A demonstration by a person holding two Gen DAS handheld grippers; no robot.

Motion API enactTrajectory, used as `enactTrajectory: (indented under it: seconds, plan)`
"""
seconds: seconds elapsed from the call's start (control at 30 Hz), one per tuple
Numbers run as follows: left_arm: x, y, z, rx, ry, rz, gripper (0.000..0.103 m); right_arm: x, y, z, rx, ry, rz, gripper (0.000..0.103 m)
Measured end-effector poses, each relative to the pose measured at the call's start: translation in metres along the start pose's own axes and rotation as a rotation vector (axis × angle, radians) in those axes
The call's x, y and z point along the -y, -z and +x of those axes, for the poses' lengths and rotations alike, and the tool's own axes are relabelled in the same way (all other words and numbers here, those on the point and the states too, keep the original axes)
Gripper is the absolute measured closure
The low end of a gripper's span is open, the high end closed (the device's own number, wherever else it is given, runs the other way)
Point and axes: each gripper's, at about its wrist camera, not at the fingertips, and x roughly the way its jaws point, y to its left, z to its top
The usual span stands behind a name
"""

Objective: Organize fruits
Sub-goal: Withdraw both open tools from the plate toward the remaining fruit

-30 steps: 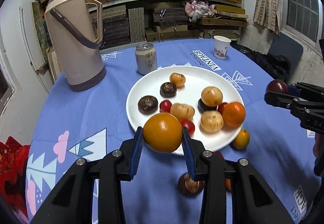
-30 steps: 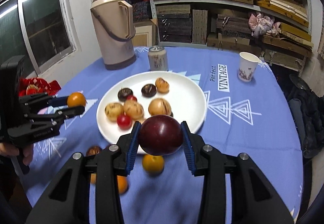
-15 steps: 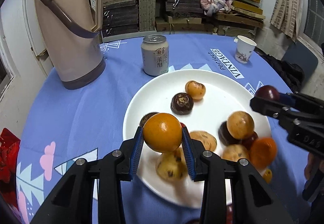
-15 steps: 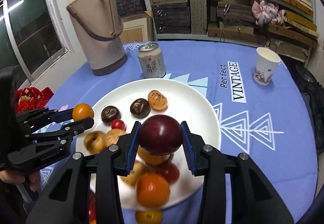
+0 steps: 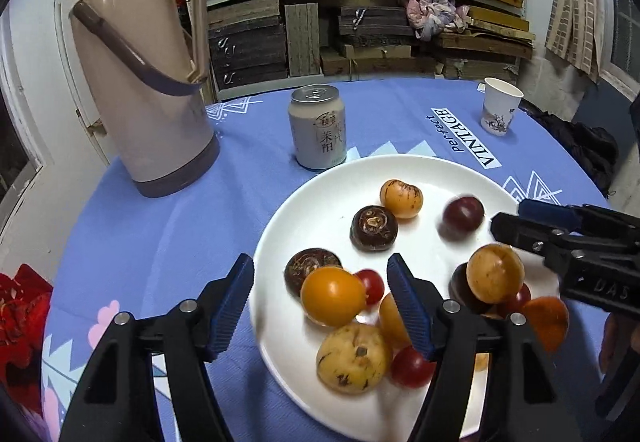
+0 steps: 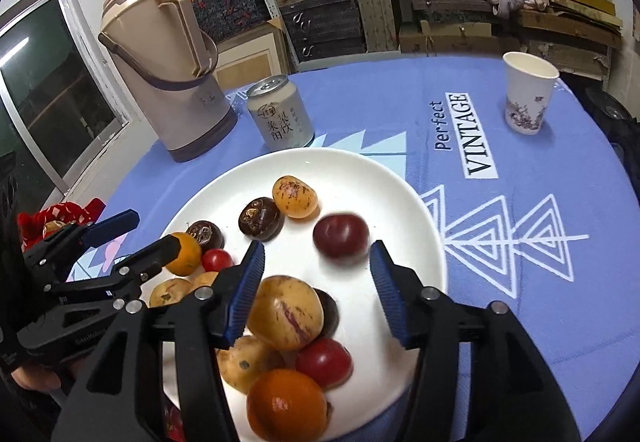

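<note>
A white plate (image 5: 424,174) (image 6: 400,198) holds several fruits. My left gripper (image 5: 320,282) is open over the plate's near left; the orange (image 5: 333,296) (image 6: 185,254) it let go lies between its fingers among the fruit. My right gripper (image 6: 316,266) is open over the plate; the dark red plum (image 6: 341,240) (image 5: 463,217), motion-blurred, lies just ahead of its fingertips. Around them lie brown water chestnuts (image 5: 374,228), yellow speckled fruits (image 6: 285,312), cherry tomatoes (image 6: 325,363) and another orange (image 6: 286,406).
A tall beige thermos (image 5: 148,82) (image 6: 164,62) stands at the back left on the blue tablecloth. A drink can (image 5: 318,132) (image 6: 280,118) stands just behind the plate. A paper cup (image 5: 500,112) (image 6: 526,98) stands at the back right. Shelves fill the background.
Both grippers moved forward over the plate and opened. The left one let go of the orange and the right one let go of the plum; both fruits now lie on the plate.
</note>
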Motion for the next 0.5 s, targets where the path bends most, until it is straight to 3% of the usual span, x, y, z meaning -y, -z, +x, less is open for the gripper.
enactTrajectory:
  seconds: [0.33,0.5]
  plan:
    - [-0.008,0.021,-0.033,0.002,0.016,-0.019,0.031,-0.009,0.038,-0.06,0.026,-0.016,-0.067,0.039]
    - [-0.002,0.036,-0.052,0.011,0.022,-0.001,0.031,-0.014,0.061,-0.085,0.048,-0.006,-0.073,0.028]
